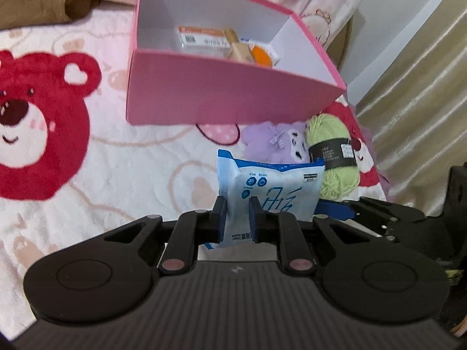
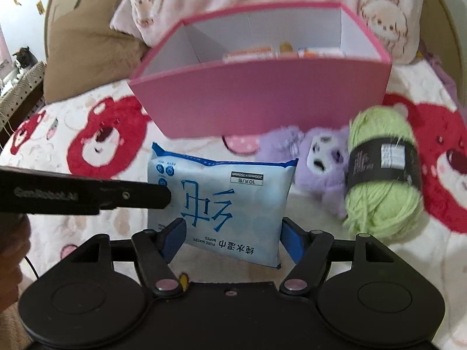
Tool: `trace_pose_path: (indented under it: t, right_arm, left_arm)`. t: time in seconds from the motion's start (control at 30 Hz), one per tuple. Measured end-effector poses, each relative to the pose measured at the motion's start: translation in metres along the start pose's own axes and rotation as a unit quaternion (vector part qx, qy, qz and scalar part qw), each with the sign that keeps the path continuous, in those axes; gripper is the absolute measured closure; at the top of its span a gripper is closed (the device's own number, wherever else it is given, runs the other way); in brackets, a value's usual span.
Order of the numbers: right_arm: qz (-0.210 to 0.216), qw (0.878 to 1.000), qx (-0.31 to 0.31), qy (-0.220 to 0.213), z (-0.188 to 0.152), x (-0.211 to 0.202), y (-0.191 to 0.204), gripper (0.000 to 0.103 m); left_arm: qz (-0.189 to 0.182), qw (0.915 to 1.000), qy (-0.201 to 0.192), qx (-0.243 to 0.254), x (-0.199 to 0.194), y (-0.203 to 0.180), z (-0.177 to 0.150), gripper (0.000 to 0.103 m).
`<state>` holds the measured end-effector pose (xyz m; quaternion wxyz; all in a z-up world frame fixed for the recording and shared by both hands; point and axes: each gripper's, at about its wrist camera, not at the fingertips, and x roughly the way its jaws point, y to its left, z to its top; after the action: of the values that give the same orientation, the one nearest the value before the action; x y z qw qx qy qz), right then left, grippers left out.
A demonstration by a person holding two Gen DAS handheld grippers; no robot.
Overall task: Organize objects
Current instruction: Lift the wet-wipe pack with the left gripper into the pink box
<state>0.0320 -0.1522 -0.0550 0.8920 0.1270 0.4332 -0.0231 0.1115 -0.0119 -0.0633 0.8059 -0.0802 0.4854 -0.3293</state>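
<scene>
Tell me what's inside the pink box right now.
Inside the pink box: an orange-labelled packet, a tan tube and an orange-and-white packet. The front wall hides the nearer floor, so anything there is unseen.

**Colours and patterns on the bed**

Pale pink blanket (image 1: 131, 160) printed with red bear faces; box (image 1: 221, 99) pink outside, white inside; wipes pack (image 2: 233, 201) light blue and white with darker blue characters; yarn ball (image 2: 382, 172) lime green with a black band bearing a white label; plush toy (image 2: 318, 157) lilac with a white face; brown cushion (image 2: 87, 49); black grippers with blue finger pads (image 2: 292, 240)
</scene>
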Motion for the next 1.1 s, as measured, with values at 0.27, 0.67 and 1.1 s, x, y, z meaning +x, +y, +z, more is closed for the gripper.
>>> trace_pose_path:
  t: [0.27,0.67,1.1]
  right_arm:
    - [-0.017,0.999,-0.038,-0.025,0.022,-0.027,0.014,0.051]
    - [0.014,0.997,-0.039,-0.071,0.078,-0.061,0.016,0.053]
    - [0.030,0.994,-0.085,-0.062,0.179,-0.047,0.003,0.053]
  left_arm:
    - [-0.011,0.9992,-0.038,-0.011,-0.027,0.002,0.012,0.088]
    - [0.004,0.9979,-0.064,0.003,-0.069,-0.019,0.056,0.088]
    - [0.050,0.9971,-0.049,-0.029,-0.053,-0.028,0.135,0.088]
